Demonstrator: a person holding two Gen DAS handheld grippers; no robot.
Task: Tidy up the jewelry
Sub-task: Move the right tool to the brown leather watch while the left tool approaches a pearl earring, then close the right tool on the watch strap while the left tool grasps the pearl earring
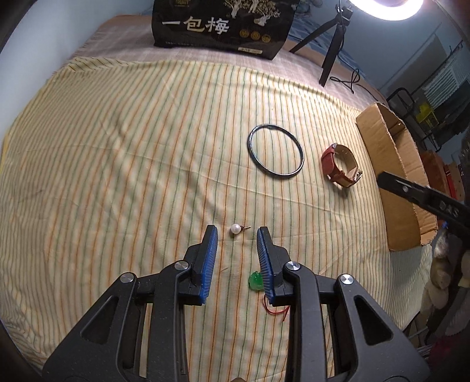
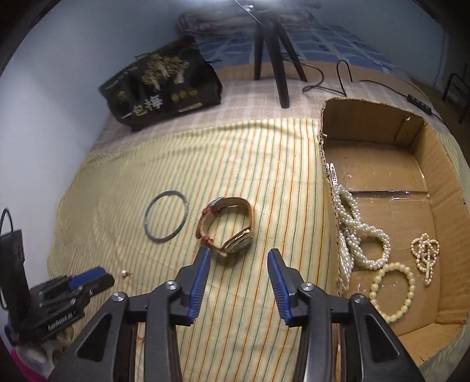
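Observation:
My left gripper point(image 1: 237, 232) is open and empty, its blue pads either side of a pearl earring point(image 1: 236, 229) on the striped cloth. A green pendant point(image 1: 254, 281) on a red cord lies by its right finger. A dark bangle point(image 1: 275, 150) and a red-strapped watch point(image 1: 340, 166) lie further right. My right gripper point(image 2: 238, 255) is open and empty, just short of the watch point(image 2: 226, 224). The bangle point(image 2: 166, 216) is to its left. The cardboard box point(image 2: 382, 132) on the right holds pearl necklaces point(image 2: 359, 235) and a bead bracelet point(image 2: 392, 289). The left gripper point(image 2: 88, 276) shows at far left.
A black snack bag point(image 1: 220, 26) stands at the back of the bed. A tripod point(image 1: 332, 44) with a ring light and a cable stand at the back right. The box point(image 1: 393, 164) sits at the cloth's right edge. A wall lies to the left.

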